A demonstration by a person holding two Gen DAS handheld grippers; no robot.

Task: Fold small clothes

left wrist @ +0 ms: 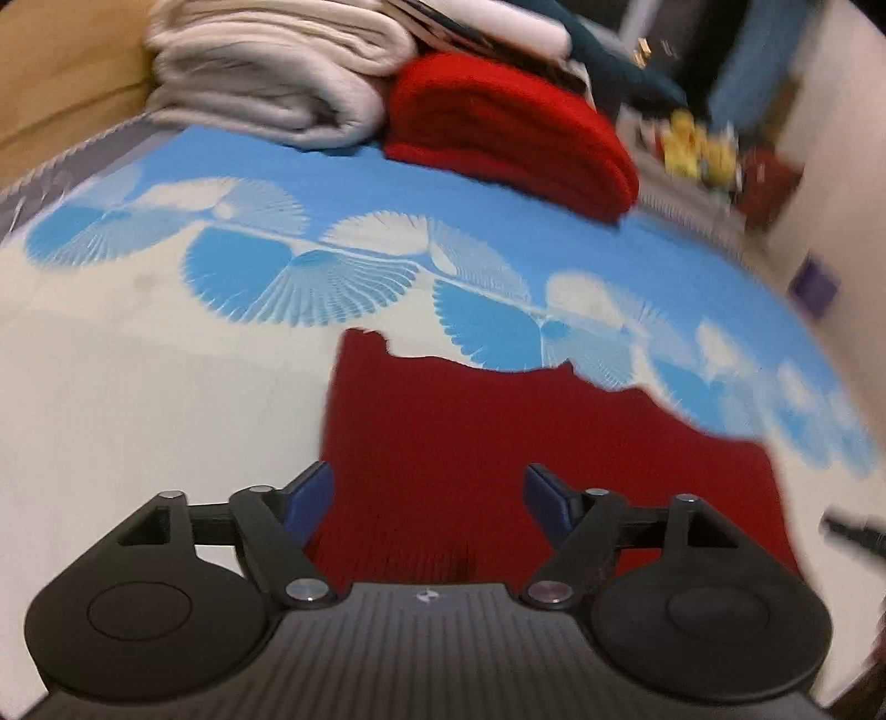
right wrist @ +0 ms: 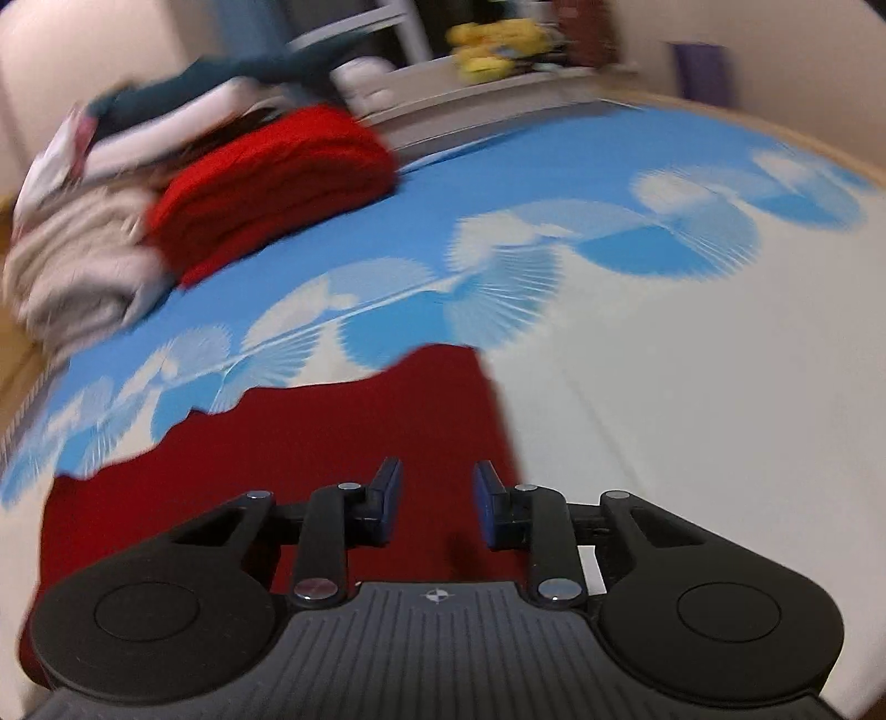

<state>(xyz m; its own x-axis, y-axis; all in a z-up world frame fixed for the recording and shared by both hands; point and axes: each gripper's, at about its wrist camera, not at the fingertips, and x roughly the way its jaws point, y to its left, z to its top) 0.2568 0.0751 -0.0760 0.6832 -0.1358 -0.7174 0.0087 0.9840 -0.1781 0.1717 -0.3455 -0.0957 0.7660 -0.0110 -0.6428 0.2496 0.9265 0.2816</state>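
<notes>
Although no readable writing shows anywhere, each tool carries a small round cross-shaped emblem on its ribbed grey body. Both views are blurred.

From the left wrist view, the left gripper (left wrist: pixel 429 501) hangs low over a dark red garment (left wrist: pixel 498 443), its blue-padded fingers (left wrist: pixel 310 498) spread wide with nothing between them. From the right wrist view, the right gripper (right wrist: pixel 434 501) hangs over the same dark red garment (right wrist: pixel 332 443) near its right edge, blue pads (right wrist: pixel 387 493) parted more narrowly, also holding nothing.

This garment lies flat on a bedsheet (left wrist: pixel 138 387) that is white near the cameras and blue farther off, printed with fan-shaped, feathery motifs along the boundary. Its far edge is uneven and stepped (the fabric looks like a fine ribbed knit).

Well beyond it, a folded bright red knit (left wrist: pixel 509 138) sits beside a thick folded grey-white bundle (left wrist: pixel 266 72), with darker and white items piled behind them. Yellow objects (right wrist: pixel 498 47) rest on a pale shelf in the background.
</notes>
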